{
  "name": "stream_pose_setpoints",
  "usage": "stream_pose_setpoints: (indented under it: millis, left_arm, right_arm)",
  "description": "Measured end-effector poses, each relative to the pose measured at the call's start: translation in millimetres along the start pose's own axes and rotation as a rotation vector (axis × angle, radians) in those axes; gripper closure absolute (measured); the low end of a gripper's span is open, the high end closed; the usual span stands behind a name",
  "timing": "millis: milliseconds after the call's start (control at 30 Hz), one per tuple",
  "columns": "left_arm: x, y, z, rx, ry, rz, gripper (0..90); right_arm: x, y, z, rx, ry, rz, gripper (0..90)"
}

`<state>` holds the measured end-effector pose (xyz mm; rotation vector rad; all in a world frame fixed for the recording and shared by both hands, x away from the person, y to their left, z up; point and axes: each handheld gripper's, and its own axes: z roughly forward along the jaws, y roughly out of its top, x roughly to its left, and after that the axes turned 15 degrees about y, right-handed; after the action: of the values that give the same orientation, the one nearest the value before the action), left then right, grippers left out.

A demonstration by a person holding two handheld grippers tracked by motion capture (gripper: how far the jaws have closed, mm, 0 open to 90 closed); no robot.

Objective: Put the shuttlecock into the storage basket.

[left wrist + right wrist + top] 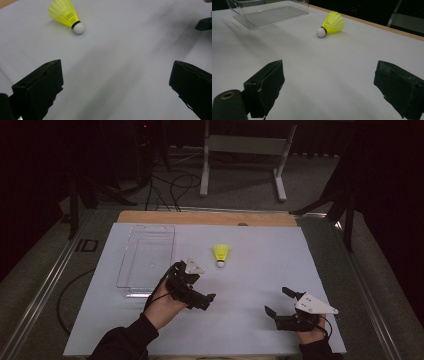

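While the yellow shuttlecock (221, 254) lies on its side on the white table (250, 285), white cork tip toward the person, both tongs hover with jaws spread wide and nothing between them. Left tongs (202, 302) sit near the shuttlecock, just below and to its left, close beside the clear plastic tray (145, 255) at the table's left. Right tongs (278, 302) hang well apart, low at the right edge. From the right gripper view, shuttlecock (330, 24) and tray (269, 11) sit far ahead.
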<state>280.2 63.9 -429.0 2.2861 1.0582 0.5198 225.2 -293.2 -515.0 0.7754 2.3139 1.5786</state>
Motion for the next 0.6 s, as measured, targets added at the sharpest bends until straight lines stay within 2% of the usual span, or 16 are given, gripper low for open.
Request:
stream_pose_setpoints:
  millis: [200, 267, 400, 500, 533, 600]
  left_arm:
    - [-0.6, 10.2, 11.2, 0.020, 0.032, -0.047, 0.0]
    - [-0.8, 14.2, 15.1, 0.021, 0.015, -0.075, 0.0]
    - [-3.0, 20.3, 21.7, 0.017, 0.027, -0.104, 0.0]
    - [-2.7, 24.9, 28.0, 0.027, 0.026, -0.141, 0.0]
    - [-2.3, 26.3, 30.7, 0.039, 0.030, -0.150, 0.0]
    - [-2.3, 29.7, 35.9, 0.062, 0.066, -0.164, 0.0]
  right_arm:
    - [-0.4, -0.3, -0.3, 0.000, 0.000, 0.005, 9.2]
    - [-0.2, -0.2, -0.3, -0.002, 0.002, 0.005, 9.2]
    - [-0.2, -0.2, -0.4, -0.003, -0.003, 0.004, 9.2]
    - [-0.4, -0.2, -0.7, -0.003, -0.004, 0.004, 9.2]
    - [-0.4, -0.1, -0.7, -0.003, -0.004, 0.004, 9.2]
    - [-0.3, -0.2, -0.6, -0.003, -0.002, 0.005, 9.2]
